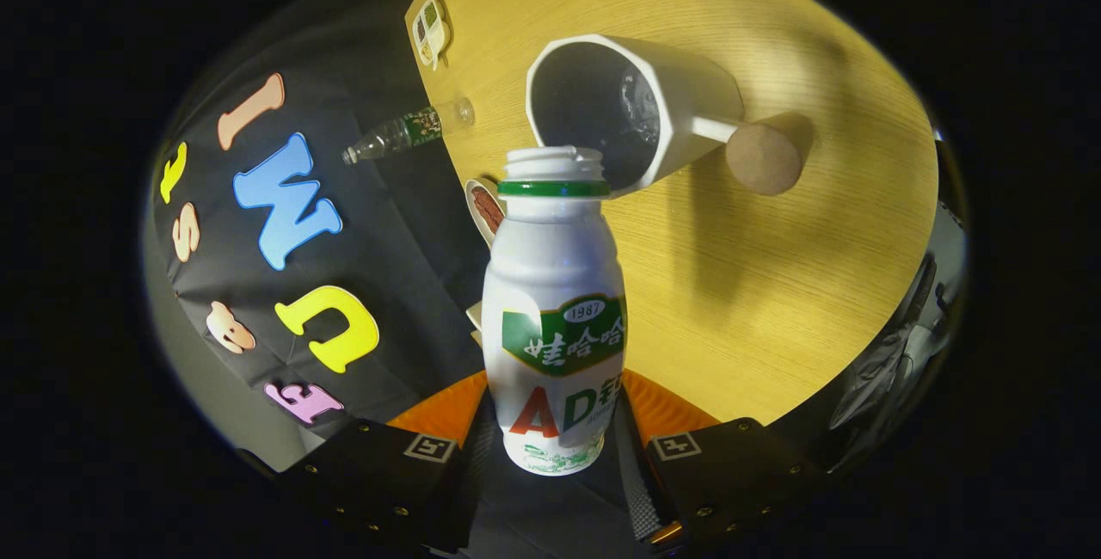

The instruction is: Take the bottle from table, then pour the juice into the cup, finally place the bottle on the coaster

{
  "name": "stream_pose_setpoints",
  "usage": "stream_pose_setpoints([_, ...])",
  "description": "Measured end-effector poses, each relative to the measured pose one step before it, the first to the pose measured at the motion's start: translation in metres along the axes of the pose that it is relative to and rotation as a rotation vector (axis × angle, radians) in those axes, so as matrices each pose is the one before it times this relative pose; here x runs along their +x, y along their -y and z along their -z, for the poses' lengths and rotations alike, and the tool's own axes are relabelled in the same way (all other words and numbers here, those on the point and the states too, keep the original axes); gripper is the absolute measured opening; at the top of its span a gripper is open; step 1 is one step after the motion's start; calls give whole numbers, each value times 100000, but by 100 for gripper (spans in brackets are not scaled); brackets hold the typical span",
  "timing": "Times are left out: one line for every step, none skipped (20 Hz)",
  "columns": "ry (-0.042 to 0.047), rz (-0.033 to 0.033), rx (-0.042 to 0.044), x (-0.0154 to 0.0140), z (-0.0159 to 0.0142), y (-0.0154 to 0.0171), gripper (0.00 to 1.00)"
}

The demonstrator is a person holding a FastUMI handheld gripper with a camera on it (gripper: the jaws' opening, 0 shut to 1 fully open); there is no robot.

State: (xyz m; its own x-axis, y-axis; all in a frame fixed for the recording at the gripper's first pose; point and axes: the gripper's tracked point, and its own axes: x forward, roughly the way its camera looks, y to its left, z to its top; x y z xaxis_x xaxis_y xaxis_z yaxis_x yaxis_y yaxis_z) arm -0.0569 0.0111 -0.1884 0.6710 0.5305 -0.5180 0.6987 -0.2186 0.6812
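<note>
My gripper (555, 421) is shut on a white bottle (553, 318) with a green neck ring and a green and red label; both fingers press its lower sides. The bottle's open, capless mouth sits right at the rim of a white cup (632, 112) with a dark inside and a wooden-tipped handle. The view is rolled hard, so the wooden table (774, 284) and the cup look tipped sideways. I cannot tell whether liquid is flowing. A round coaster (484, 208) with a brown centre peeks out from behind the bottle's neck, at the table's edge.
A clear plastic bottle (404, 131) lies across the table's edge near the cloth wall. A small white object (429, 30) sits farther along that edge. A bare stretch of wood lies beyond the cup's handle.
</note>
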Motion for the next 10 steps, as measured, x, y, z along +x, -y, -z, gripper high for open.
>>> stream_pose_setpoints([139, 40, -250, -106, -127, 9, 67])
stream_pose_setpoints([82, 285, -884, -12, -50, 137, 68])
stream_pose_setpoints([208, 260, -855, -38, -37, 78, 67])
stream_pose_setpoints([47, 231, -930, -8, -79, 107, 68])
stream_pose_setpoints([408, 377, -1160, -53, -26, 113, 68])
stream_pose_setpoints([924, 502, -1464, 22, -146, 166, 67])
stream_pose_setpoints([631, 480, -1487, 138, 46, 140, 68])
stream_pose_setpoints([862, 277, -1821, 117, -169, 144, 68])
stream_pose_setpoints([890, 331, -2140, 52, 25, 199, 68])
stream_pose_setpoints([1430, 277, -2891, 148, -86, 190, 68])
